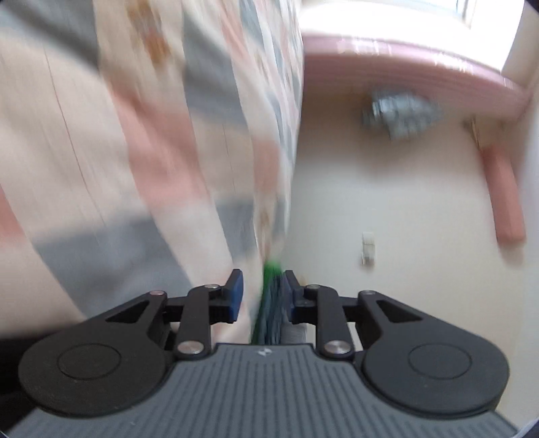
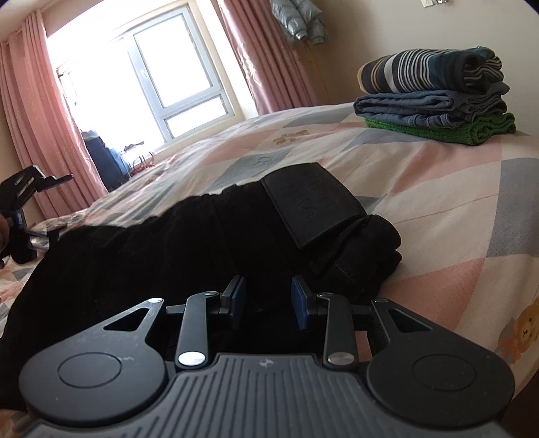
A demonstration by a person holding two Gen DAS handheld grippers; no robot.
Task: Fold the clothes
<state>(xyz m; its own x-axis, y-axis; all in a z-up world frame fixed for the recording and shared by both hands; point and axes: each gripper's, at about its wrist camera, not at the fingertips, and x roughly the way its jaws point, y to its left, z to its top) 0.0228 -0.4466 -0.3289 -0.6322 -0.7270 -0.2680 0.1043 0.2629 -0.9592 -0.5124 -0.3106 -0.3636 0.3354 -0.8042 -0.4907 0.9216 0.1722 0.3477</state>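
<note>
A black garment [image 2: 188, 256] with a leather patch [image 2: 313, 205] lies bunched on the patchwork bedspread [image 2: 438, 209]. My right gripper [image 2: 267, 289] is open just over its near edge, and black cloth shows between the fingers without being pinched. At the back right is a folded stack [image 2: 434, 97]: striped on top, denim in the middle, green at the bottom. The left wrist view is tilted and motion-blurred. There my left gripper [image 1: 261, 279] is open, with bedspread [image 1: 141, 151] behind it and a green and dark blur of folded clothes [image 1: 271, 300] close to the right finger. The left gripper [image 2: 23, 198] also shows at the far left.
A bright window [image 2: 151, 74] with pink curtains [image 2: 269, 57] stands beyond the bed. A grey padded jacket [image 2: 299, 20] hangs on the wall. Dark furniture [image 2: 104, 158] sits under the window. Bare bedspread lies to the right of the black garment.
</note>
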